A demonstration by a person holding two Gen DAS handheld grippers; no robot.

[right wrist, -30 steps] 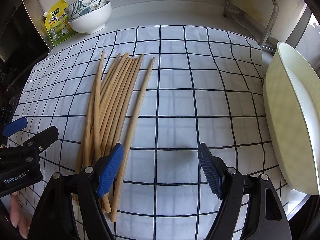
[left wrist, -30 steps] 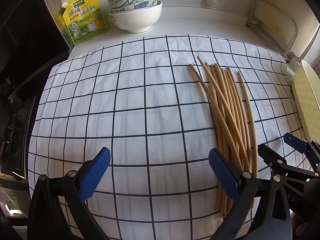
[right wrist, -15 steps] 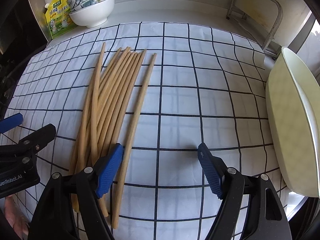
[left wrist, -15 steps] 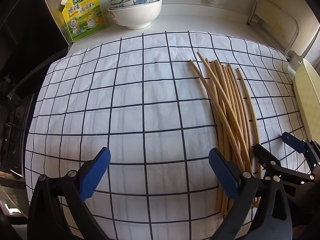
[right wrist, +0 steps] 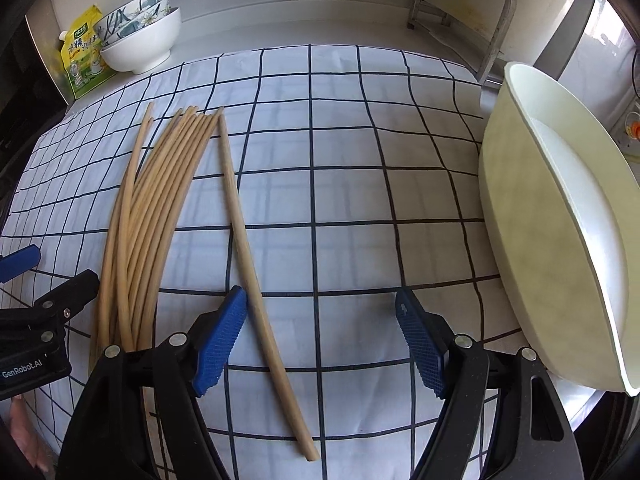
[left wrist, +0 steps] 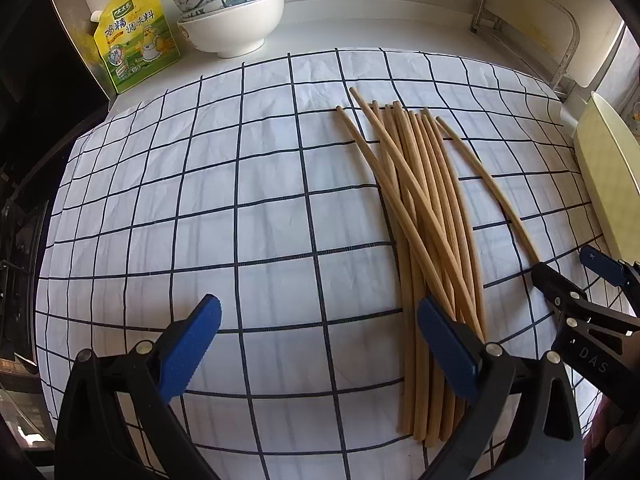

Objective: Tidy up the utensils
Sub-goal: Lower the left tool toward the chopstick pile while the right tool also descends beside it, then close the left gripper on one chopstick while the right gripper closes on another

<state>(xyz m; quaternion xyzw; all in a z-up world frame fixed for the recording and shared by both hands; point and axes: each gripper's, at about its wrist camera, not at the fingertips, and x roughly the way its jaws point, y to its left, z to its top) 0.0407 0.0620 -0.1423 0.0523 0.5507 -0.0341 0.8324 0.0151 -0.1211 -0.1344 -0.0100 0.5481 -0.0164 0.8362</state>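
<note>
Several long wooden chopsticks (left wrist: 424, 216) lie in a loose bundle on a white checked cloth (left wrist: 224, 208). One chopstick (right wrist: 248, 256) lies apart, right of the bundle (right wrist: 156, 200). My left gripper (left wrist: 320, 344) is open above the cloth, its right finger over the bundle's near ends. My right gripper (right wrist: 320, 336) is open too, and the single chopstick runs between its fingers close to the left pad (right wrist: 220, 340). In the left wrist view the right gripper (left wrist: 576, 276) shows at the right edge. The left gripper's black body (right wrist: 40, 308) appears low on the left in the right wrist view.
Stacked bowls (left wrist: 230, 12) and a yellow seasoning pouch (left wrist: 134, 38) stand at the back left. A pale, shallow basin (right wrist: 560, 224) sits at the cloth's right edge, and a metal rack (right wrist: 468, 4) stands behind it. A dark stove (left wrist: 20, 240) borders the left side.
Both grippers have shifted right and closer to the chopsticks. The single chopstick was right of my right gripper's left finger tip and now lies between the fingers. Both stay open.
</note>
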